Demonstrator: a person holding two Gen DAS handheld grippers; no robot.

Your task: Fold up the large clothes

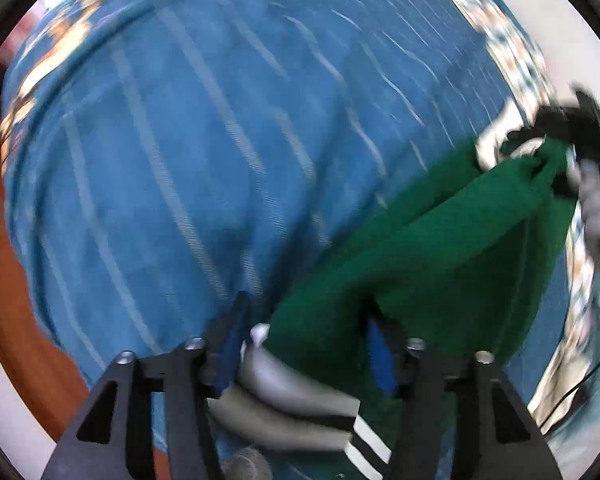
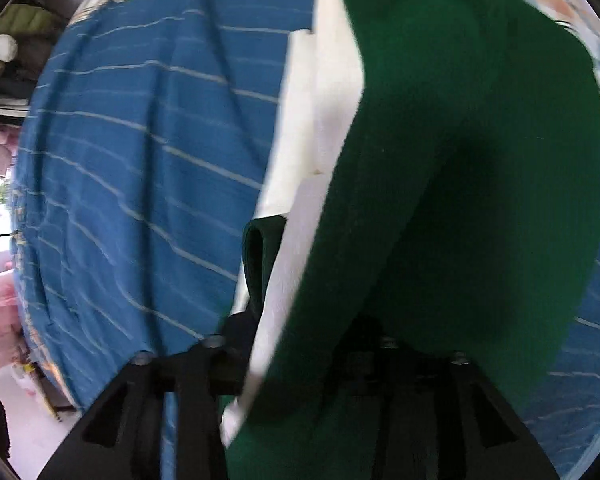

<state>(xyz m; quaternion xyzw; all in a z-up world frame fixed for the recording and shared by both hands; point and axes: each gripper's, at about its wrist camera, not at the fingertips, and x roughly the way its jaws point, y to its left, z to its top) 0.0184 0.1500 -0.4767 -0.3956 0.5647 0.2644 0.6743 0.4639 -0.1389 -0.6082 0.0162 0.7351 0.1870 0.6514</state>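
Observation:
A green garment with white parts and black-and-white striped trim hangs stretched above a blue striped bedspread. My left gripper is shut on one end of it, cloth bunched between the blue pads. In the left wrist view, my right gripper is at the far right, shut on the other end. In the right wrist view, the green garment drapes over my right gripper and hides its fingertips; a white inner part shows beside the green.
The bedspread covers a bed with a patterned border. An orange-brown surface lies at the left. Piled bedding and clothes sit past the bed's far left. A thin black cable hangs at right.

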